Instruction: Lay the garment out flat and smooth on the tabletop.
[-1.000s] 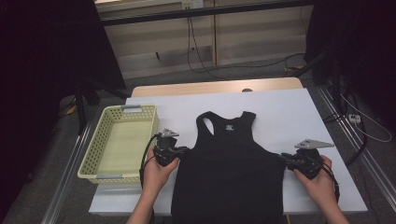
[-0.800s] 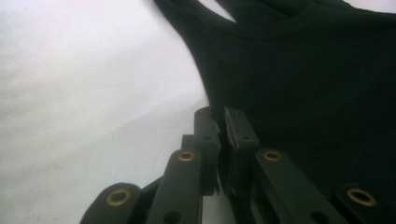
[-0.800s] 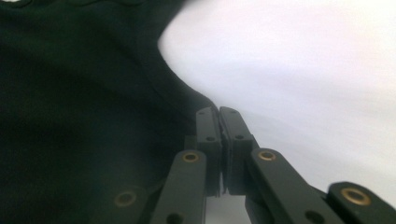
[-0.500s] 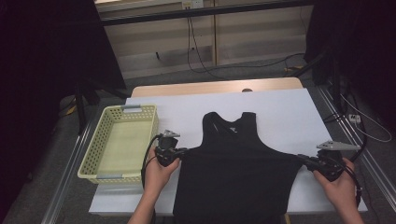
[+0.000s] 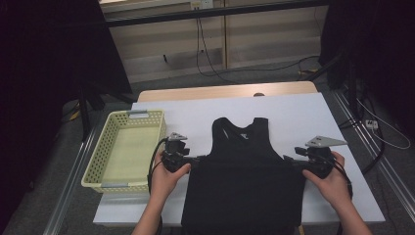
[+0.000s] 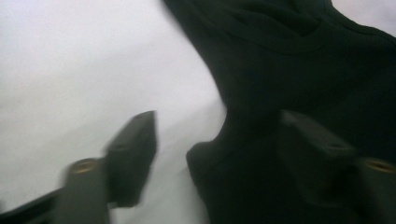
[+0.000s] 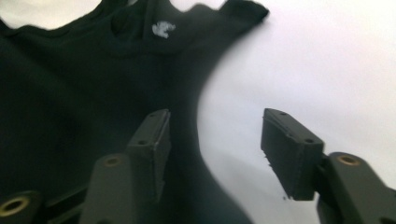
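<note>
Fabric of a black tank top [image 5: 243, 176] is lying flat on the white table [image 5: 303, 115], just right of the yellow basket [image 5: 128, 147]. The left gripper [image 5: 195, 160] is sitting between the basket and the top's left edge, its jaws having just been opening and now standing apart around the cloth's edge without pressing it. The right gripper [image 5: 289, 161] is resting at the top's far edge from the basket, jaws likewise just opened, one over the cloth and one over bare table.
</note>
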`<action>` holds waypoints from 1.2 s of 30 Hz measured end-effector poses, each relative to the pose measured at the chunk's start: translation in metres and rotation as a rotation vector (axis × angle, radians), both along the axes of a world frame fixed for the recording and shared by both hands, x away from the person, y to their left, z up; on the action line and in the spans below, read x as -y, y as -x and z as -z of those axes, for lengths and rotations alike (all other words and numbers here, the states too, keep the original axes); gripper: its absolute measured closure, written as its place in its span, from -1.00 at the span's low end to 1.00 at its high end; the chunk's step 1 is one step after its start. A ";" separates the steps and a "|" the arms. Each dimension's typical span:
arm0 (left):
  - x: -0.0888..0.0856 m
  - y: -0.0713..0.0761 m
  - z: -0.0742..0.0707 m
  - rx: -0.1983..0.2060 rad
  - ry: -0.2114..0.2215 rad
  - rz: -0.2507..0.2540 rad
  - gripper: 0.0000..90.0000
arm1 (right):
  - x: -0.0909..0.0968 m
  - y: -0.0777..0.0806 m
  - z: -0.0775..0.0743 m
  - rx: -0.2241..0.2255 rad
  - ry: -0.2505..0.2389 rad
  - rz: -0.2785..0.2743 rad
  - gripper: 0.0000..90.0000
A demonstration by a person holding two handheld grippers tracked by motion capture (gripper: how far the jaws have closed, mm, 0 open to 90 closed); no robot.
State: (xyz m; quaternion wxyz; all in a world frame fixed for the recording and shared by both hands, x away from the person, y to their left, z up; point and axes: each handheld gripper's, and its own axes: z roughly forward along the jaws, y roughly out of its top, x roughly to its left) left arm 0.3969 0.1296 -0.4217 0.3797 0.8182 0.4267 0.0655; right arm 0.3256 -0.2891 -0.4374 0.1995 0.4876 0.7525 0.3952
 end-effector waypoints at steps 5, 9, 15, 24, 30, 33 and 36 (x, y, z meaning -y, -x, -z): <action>0.001 -0.002 0.004 0.002 -0.028 0.012 -0.61 | -0.022 -0.028 -0.001 -0.004 0.022 -0.033 -0.09; 0.000 -0.002 0.006 0.010 -0.051 0.021 -0.64 | -0.030 -0.049 -0.004 -0.006 0.068 -0.012 -0.11; 0.001 -0.003 0.004 0.020 -0.040 0.016 -0.66 | -0.035 -0.075 -0.002 -0.007 0.012 0.038 -0.03; 0.010 -0.004 0.006 0.019 -0.048 0.049 -0.68 | -0.043 -0.113 0.001 -0.020 -0.015 0.077 0.03; 0.012 -0.004 0.004 0.028 -0.046 0.069 -0.71 | -0.044 -0.127 0.023 -0.085 -0.023 0.127 0.14; 0.011 -0.004 0.004 0.028 -0.044 0.067 -0.71 | -0.049 -0.128 0.027 -0.084 -0.016 0.106 0.21; 0.010 -0.004 0.003 0.031 -0.043 0.061 -0.71 | -0.056 -0.128 0.027 -0.068 0.044 0.084 0.41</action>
